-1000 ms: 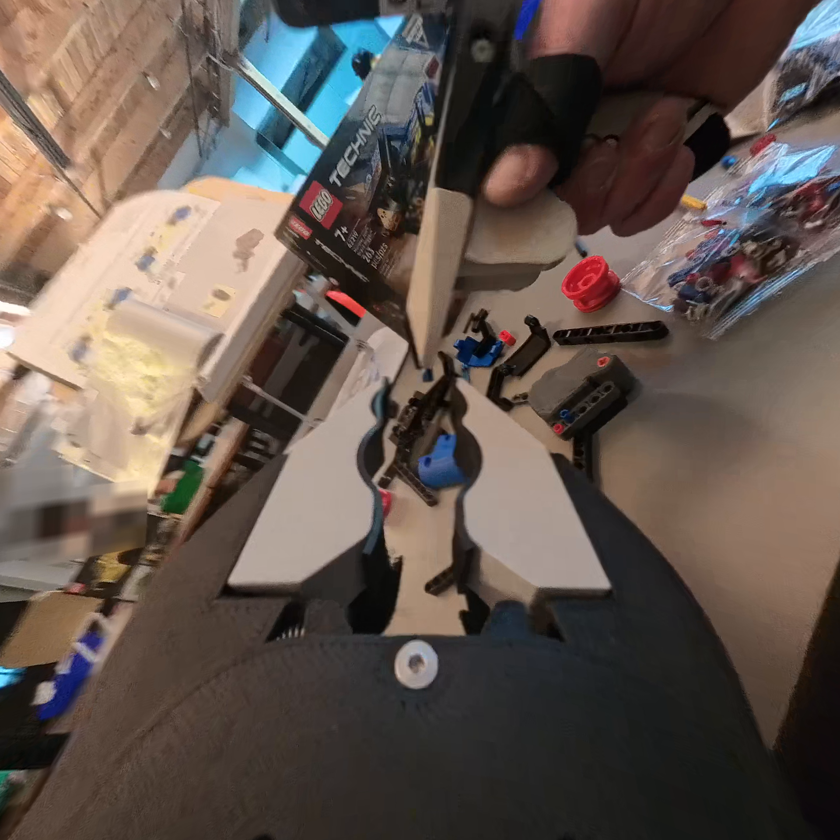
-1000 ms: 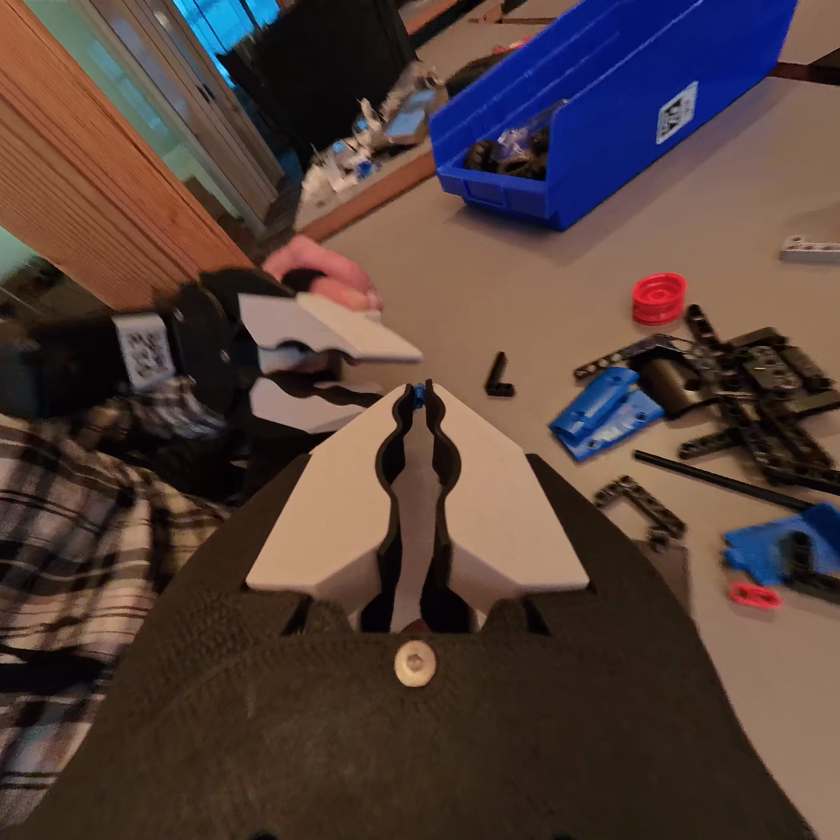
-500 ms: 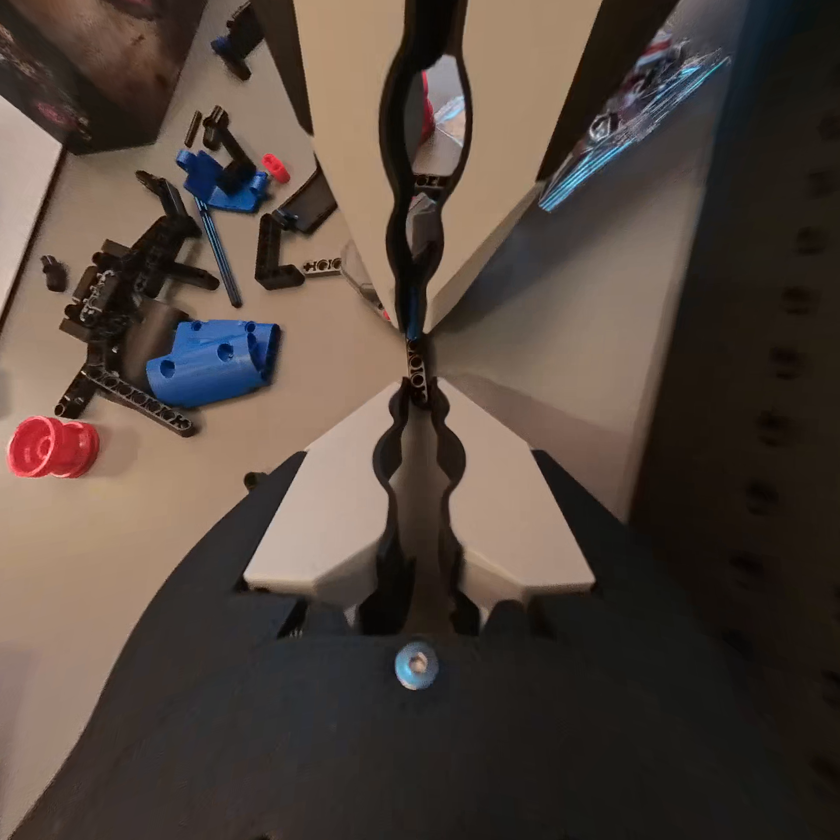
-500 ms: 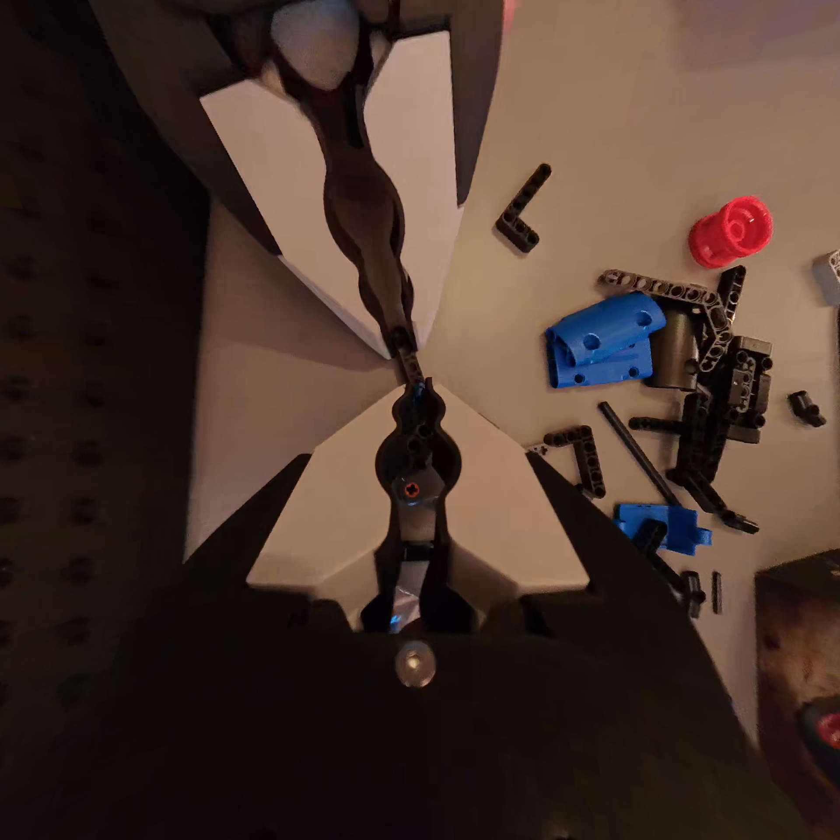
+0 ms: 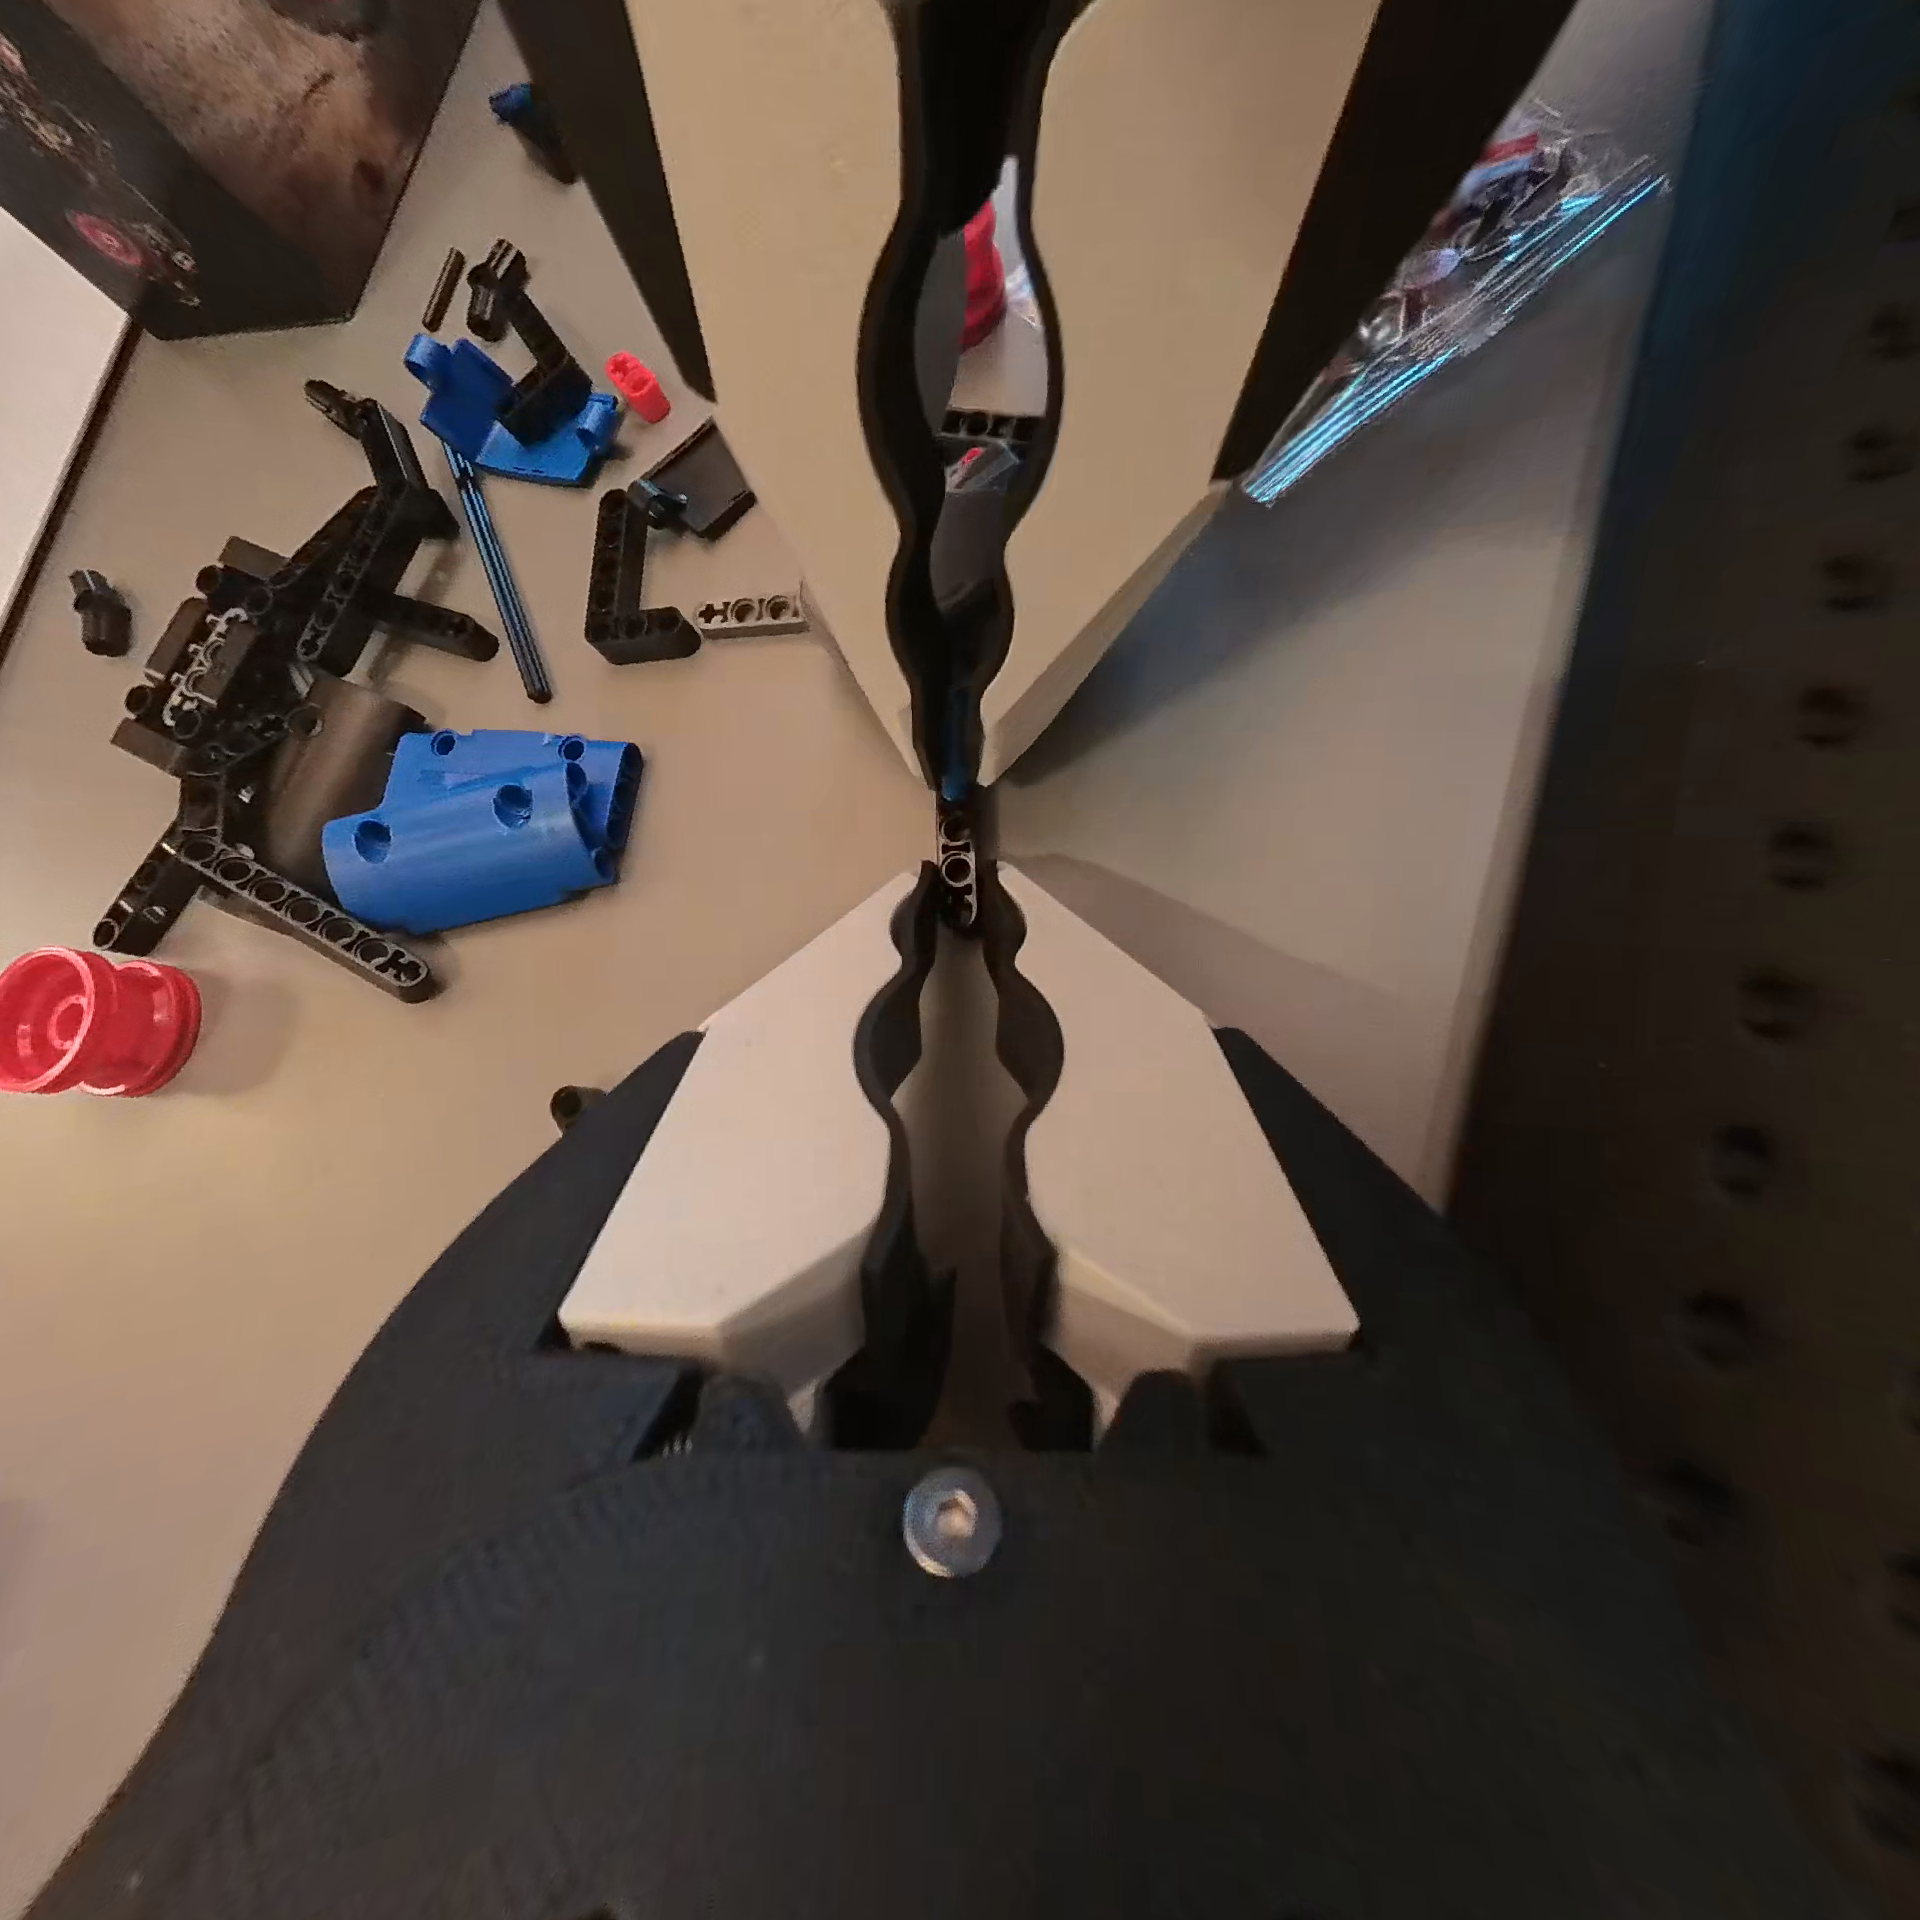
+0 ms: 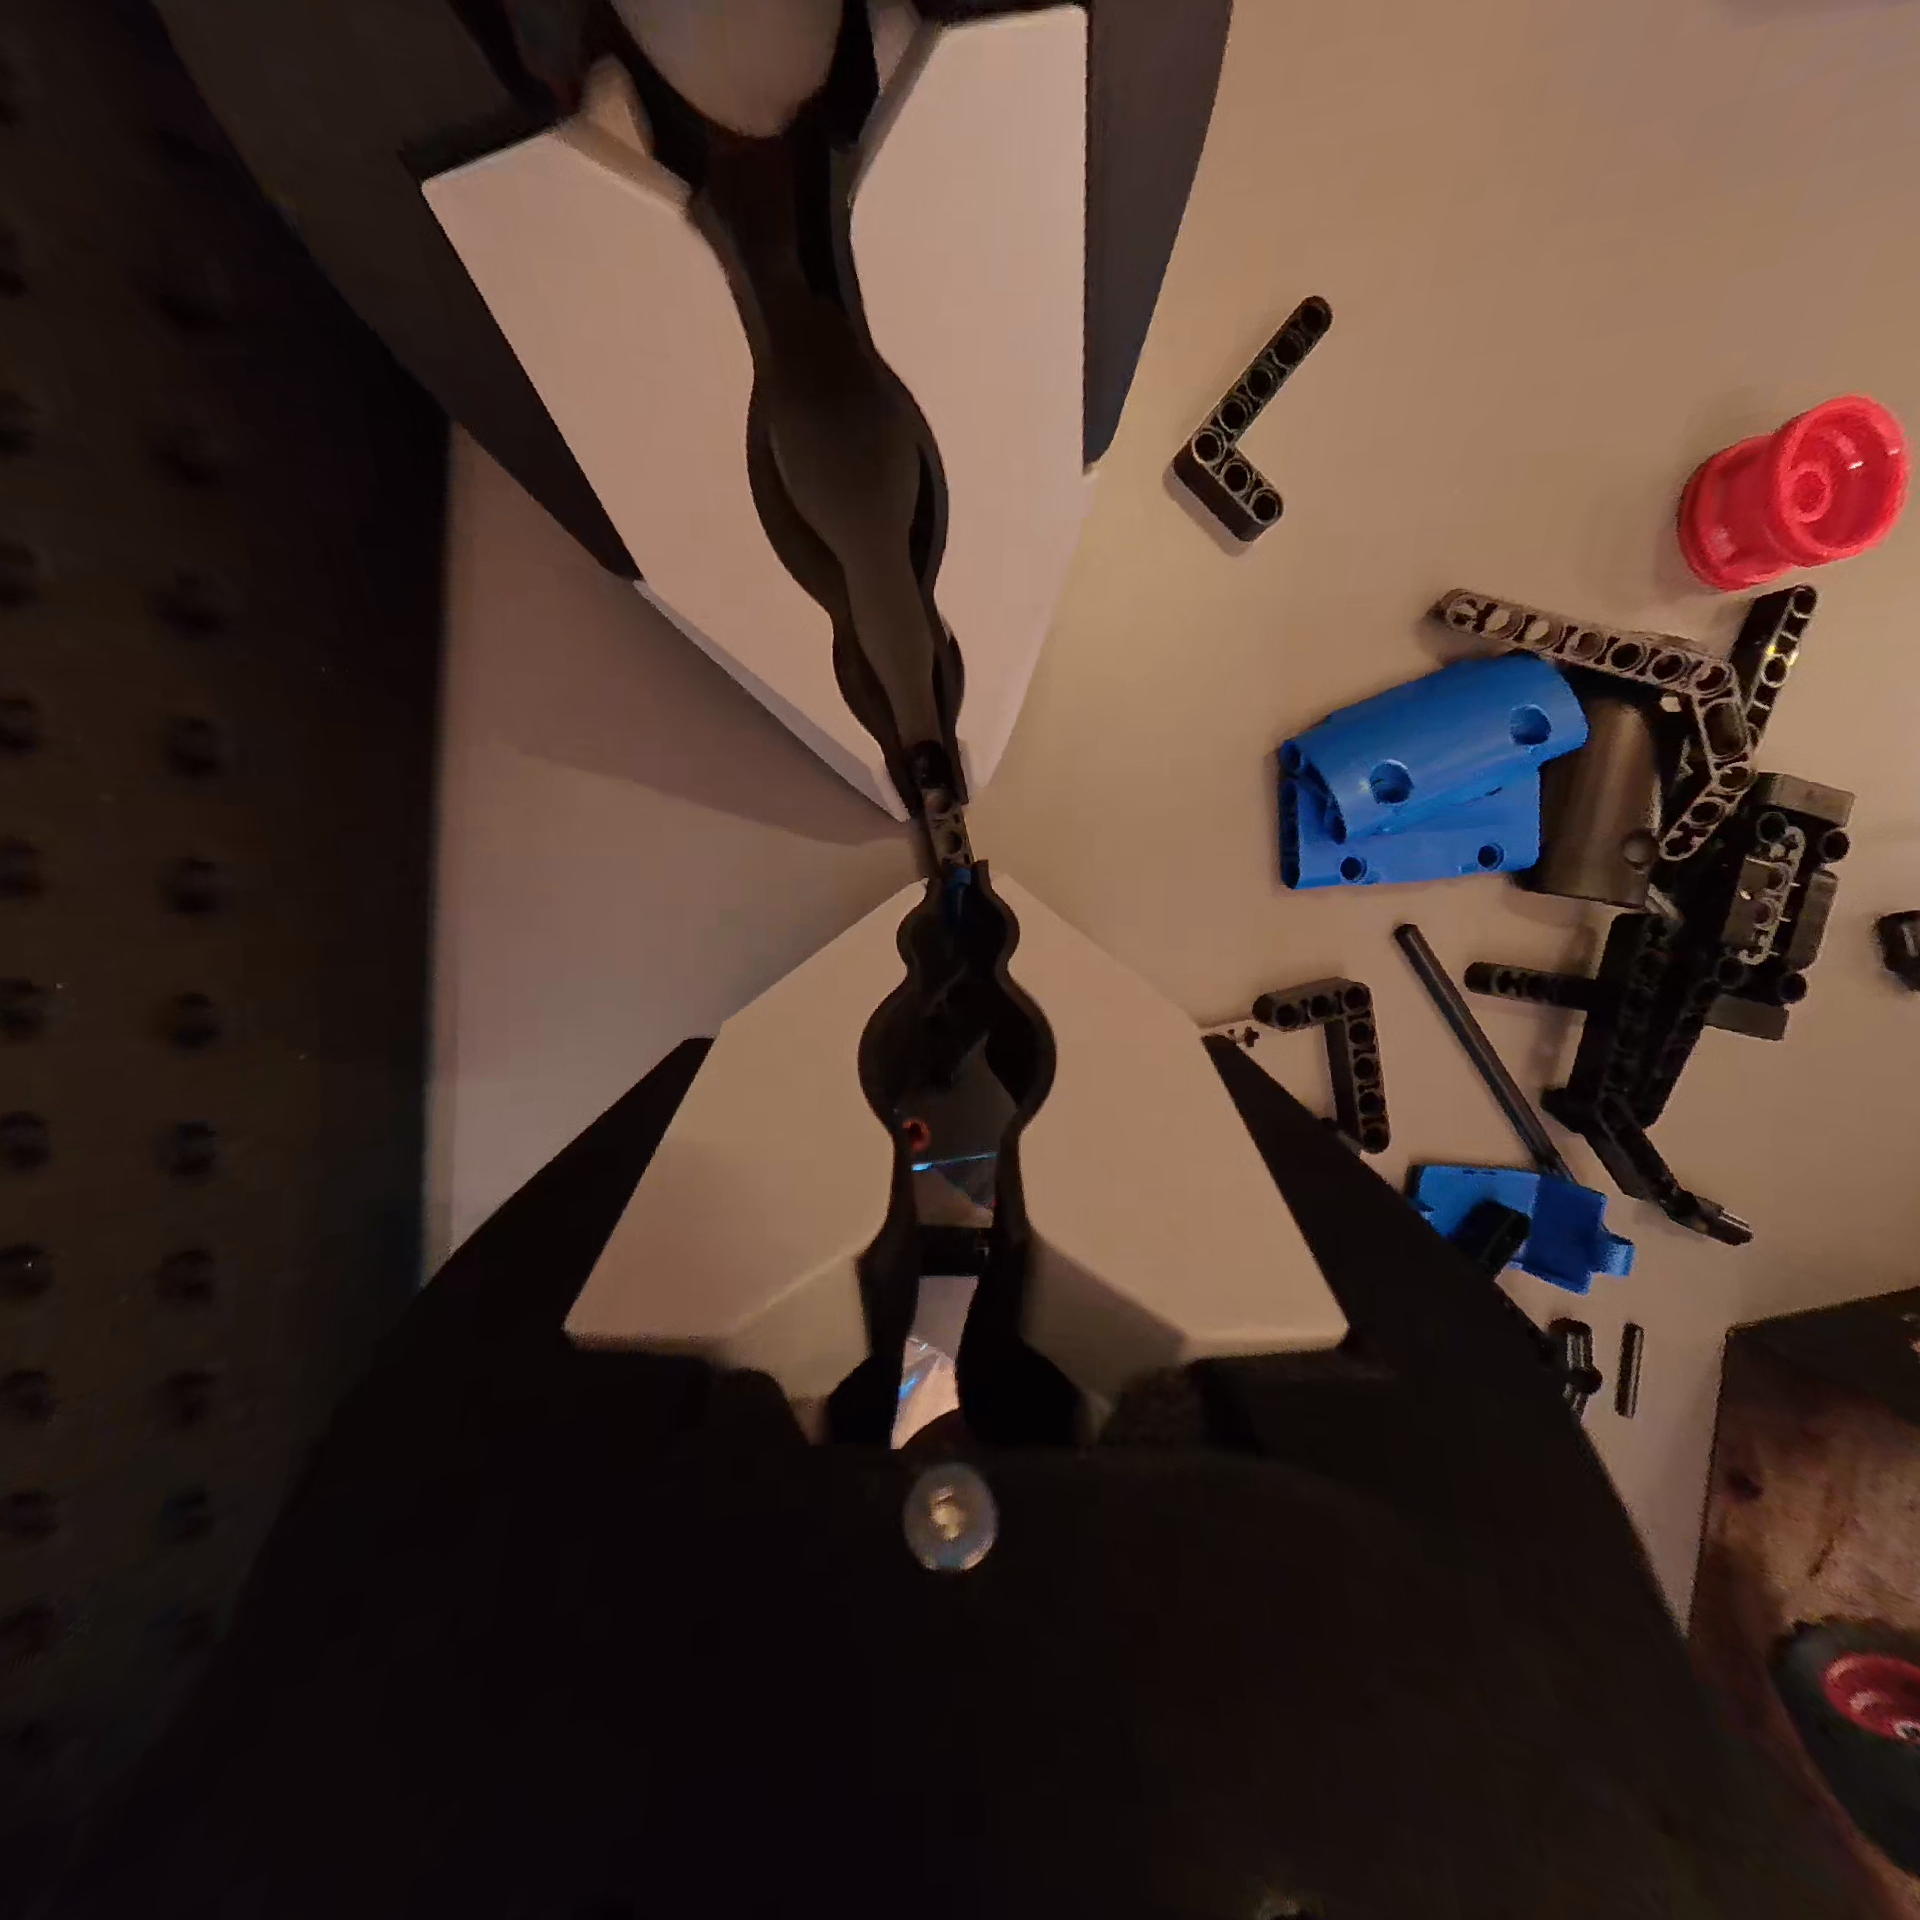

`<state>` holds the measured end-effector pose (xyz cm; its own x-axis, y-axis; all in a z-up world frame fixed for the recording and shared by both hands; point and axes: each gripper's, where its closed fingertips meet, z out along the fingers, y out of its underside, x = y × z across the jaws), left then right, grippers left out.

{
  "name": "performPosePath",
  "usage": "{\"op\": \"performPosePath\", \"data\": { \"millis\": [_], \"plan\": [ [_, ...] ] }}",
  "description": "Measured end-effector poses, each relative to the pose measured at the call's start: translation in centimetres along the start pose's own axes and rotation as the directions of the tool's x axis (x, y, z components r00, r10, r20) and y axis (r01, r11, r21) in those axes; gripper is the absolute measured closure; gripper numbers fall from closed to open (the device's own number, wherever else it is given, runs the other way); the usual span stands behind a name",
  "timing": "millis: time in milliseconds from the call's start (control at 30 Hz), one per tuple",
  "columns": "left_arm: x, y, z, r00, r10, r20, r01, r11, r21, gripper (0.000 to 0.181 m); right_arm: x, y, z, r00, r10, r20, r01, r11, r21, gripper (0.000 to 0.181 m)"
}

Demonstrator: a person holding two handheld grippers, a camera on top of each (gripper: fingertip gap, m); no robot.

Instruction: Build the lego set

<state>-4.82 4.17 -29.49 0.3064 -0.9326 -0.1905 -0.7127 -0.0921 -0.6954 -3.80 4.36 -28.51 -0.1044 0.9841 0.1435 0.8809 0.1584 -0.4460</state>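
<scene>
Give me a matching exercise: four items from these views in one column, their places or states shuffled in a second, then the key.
Items
1. red wheel hub
2. small black beam
3. large blue curved panel
4. blue pin

States
A. pinched at the tip of the right gripper
B. lying against the black beam assembly on the table
C. standing alone on the table, touching nothing
D. pinched at the tip of the left gripper, held between the two grippers

Pairs: 1-C, 2-D, 3-B, 4-A
</scene>
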Motion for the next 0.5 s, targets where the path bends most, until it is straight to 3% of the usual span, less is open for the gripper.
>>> {"op": "performPosePath", "data": {
  "millis": [500],
  "plan": [
    [-0.04,-0.04,0.04,0.999,-0.038,-0.017,0.038,0.999,0.024,0.175,-0.01,0.08,0.09,0.983,-0.063,0.172,0.091,0.983,-0.159,0.18]
  ]
}}
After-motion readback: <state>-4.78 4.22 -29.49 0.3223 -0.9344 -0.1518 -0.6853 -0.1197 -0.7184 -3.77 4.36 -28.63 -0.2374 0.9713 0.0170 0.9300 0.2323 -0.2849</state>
